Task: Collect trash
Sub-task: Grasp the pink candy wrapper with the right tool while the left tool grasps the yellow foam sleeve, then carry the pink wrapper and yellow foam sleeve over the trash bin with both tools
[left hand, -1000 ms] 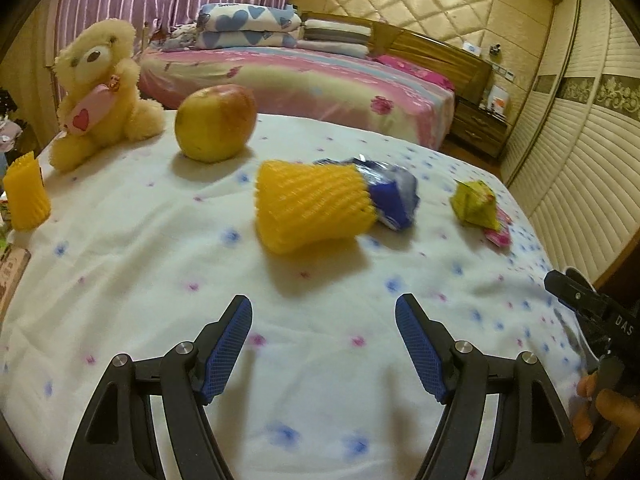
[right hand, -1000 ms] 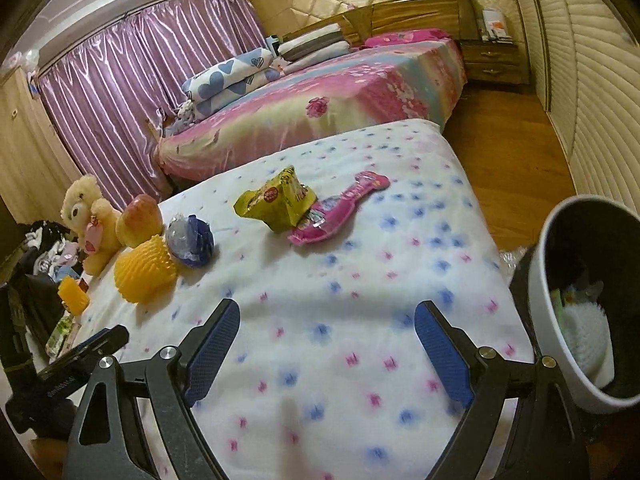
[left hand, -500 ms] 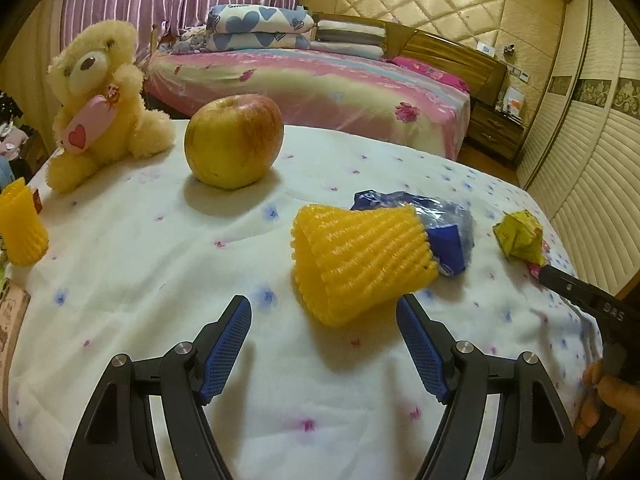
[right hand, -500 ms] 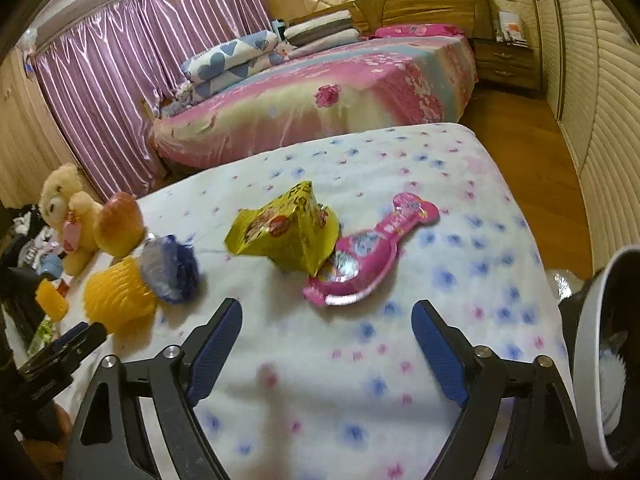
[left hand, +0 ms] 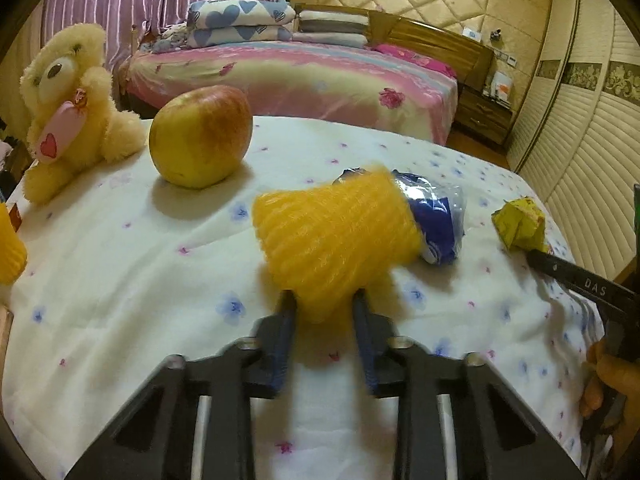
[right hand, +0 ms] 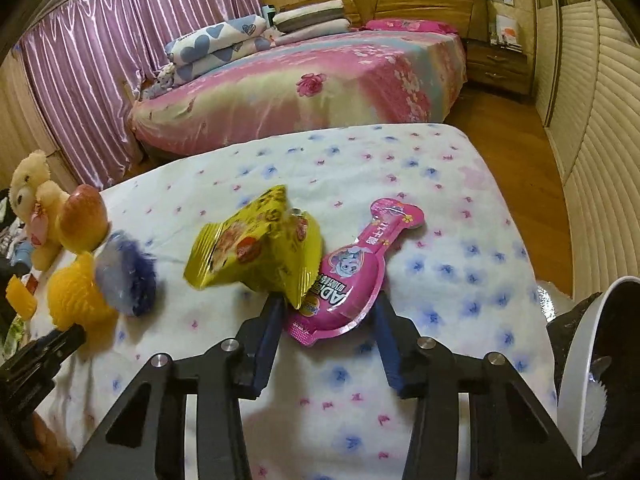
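– Two grabs at once? What is each hand-held gripper doing?
– Left one (left hand: 324,304) has just squeezed shut on the net (left hand: 336,236). Right one (right hand: 326,308) has been closing round the pink pack (right hand: 352,272), right at its tips.
– What could go wrong?
– I think the soft net could slip out. The yellow bag (right hand: 256,248) leans on the pack, so it might tumble.

Readable marks, as I see them over my tongs:

1. "DAS", white capitals, on the black arm of my right tongs (left hand: 588,282), seen from the left wrist.
2. "AD", large white letters upside down to me, on the pink packet (right hand: 352,276); the smaller characters beside them are too fine to read.
3. Yellow packet (right hand: 256,254): print present, illegible.
4. Bear's pink tag (left hand: 56,136): a red heart, no words.
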`<action>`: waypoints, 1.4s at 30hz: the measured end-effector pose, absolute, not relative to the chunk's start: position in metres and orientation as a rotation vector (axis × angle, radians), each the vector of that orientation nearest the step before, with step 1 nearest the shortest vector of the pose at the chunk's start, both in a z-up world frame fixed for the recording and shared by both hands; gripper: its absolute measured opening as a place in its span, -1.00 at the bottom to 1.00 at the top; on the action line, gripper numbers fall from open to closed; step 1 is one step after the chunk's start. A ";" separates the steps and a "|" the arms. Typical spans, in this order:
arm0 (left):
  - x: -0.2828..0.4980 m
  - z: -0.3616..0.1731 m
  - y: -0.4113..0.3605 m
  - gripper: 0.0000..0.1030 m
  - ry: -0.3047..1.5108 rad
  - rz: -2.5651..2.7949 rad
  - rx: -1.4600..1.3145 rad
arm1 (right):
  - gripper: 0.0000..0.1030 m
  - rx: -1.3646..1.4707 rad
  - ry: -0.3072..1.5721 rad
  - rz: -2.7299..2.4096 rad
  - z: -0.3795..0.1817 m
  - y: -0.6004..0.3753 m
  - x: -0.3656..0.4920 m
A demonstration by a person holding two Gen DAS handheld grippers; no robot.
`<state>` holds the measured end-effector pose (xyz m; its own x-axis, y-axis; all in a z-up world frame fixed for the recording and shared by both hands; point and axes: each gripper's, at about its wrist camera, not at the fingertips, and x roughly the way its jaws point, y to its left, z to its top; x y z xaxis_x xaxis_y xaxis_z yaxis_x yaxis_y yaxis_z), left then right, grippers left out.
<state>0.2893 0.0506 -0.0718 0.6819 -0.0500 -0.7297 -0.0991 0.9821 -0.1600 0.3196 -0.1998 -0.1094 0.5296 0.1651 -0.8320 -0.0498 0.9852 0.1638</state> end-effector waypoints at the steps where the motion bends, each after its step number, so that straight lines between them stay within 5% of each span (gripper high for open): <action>1: 0.288 -0.072 0.051 -0.69 0.821 0.019 -0.201 | -0.14 0.128 1.005 0.133 -0.109 -0.201 0.317; 42: 0.208 -0.049 -0.075 -0.78 0.833 -0.265 -0.102 | -0.23 0.269 0.885 0.213 -0.063 -0.262 0.164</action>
<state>0.2078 -0.0749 -0.0493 0.6421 -0.2716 -0.7169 0.1920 0.9623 -0.1926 0.1644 -0.2620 -0.0632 0.6160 0.2927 -0.7314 -0.0716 0.9454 0.3180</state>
